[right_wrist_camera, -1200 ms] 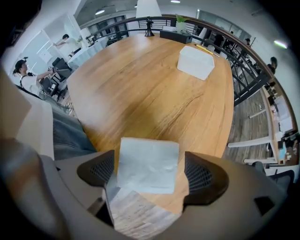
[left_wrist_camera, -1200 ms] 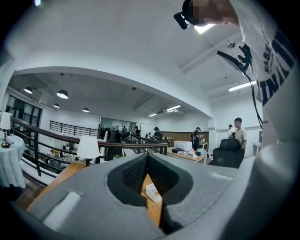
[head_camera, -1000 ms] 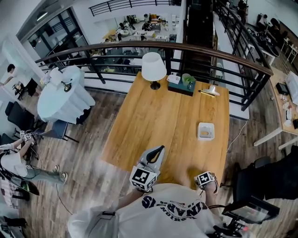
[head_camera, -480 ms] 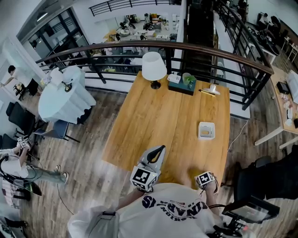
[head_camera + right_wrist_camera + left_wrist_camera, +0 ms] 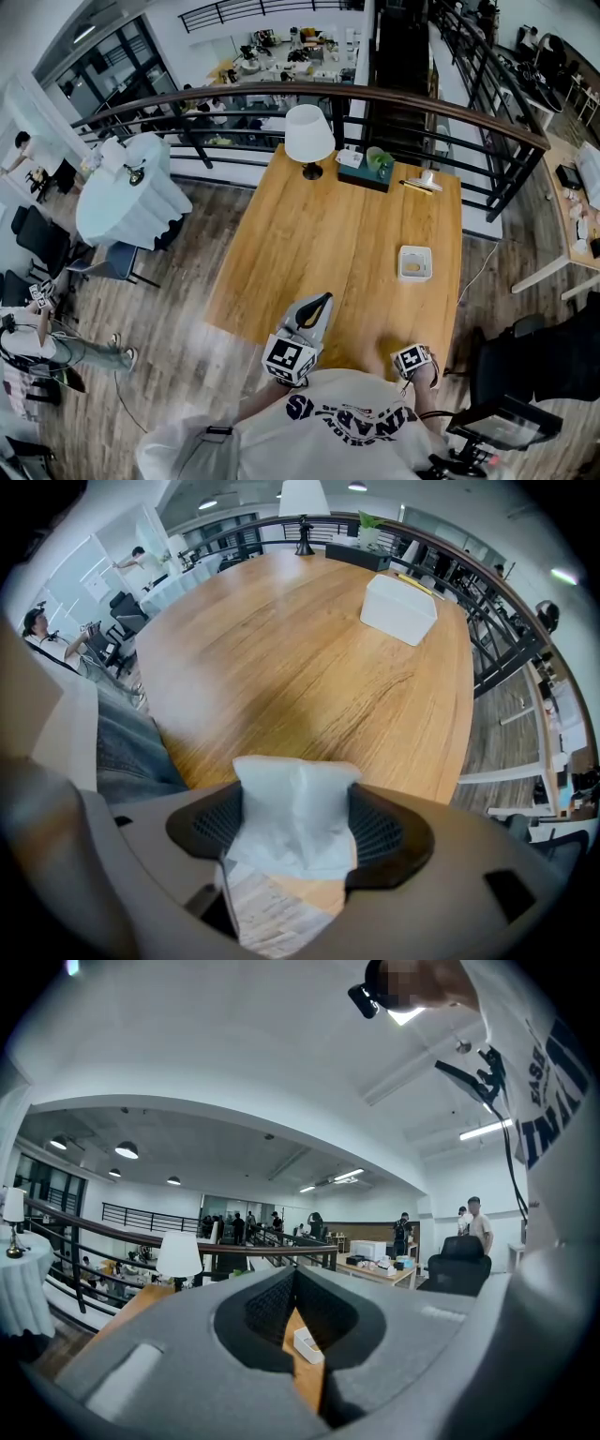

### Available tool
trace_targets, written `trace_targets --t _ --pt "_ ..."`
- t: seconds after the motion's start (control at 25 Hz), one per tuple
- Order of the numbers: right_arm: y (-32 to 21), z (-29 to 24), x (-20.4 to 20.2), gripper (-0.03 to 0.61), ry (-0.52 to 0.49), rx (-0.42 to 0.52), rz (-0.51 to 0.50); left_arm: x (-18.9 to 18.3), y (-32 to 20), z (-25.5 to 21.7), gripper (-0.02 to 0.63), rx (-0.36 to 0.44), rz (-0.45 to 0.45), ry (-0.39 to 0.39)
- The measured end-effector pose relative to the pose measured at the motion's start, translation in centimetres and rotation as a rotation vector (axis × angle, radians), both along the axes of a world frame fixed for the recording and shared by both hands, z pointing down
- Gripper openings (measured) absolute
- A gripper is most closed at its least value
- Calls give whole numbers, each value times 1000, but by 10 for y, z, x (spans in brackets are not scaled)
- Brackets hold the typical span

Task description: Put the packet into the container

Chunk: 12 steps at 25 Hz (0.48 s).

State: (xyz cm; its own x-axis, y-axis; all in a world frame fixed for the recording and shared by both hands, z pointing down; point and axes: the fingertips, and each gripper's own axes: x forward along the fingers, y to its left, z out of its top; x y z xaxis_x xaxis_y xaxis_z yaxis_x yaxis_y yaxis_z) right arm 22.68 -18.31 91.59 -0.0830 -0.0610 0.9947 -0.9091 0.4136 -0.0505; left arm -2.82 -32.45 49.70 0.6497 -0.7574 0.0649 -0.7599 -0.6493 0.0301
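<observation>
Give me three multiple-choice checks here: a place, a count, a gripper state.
1. Where is the white rectangular plastic container?
A) on the floor
B) on the long wooden table, near its right edge
C) on a chair
2. How many white-shaded table lamps stand on that table?
A) one
B) two
C) three
3. What is the right gripper doing?
A) open, empty
B) shut on a cup
C) shut on the soft white packet
Key: 1 B, it sits on bare wood right of centre. 2 A, a single lamp at the far end. 3 C, the jaws have just been closing and their pads press the packet's sides.
</observation>
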Motion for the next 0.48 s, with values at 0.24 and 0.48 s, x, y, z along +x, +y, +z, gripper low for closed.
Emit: trace_targets --t 0.24,0.48 --pt "-28 -24 -9 353 -32 63 -28 3 1 -2 5 4 4 -1" --pt "-68 -87 -29 353 -90 173 -73 0 1 0 5 4 -1 -1"
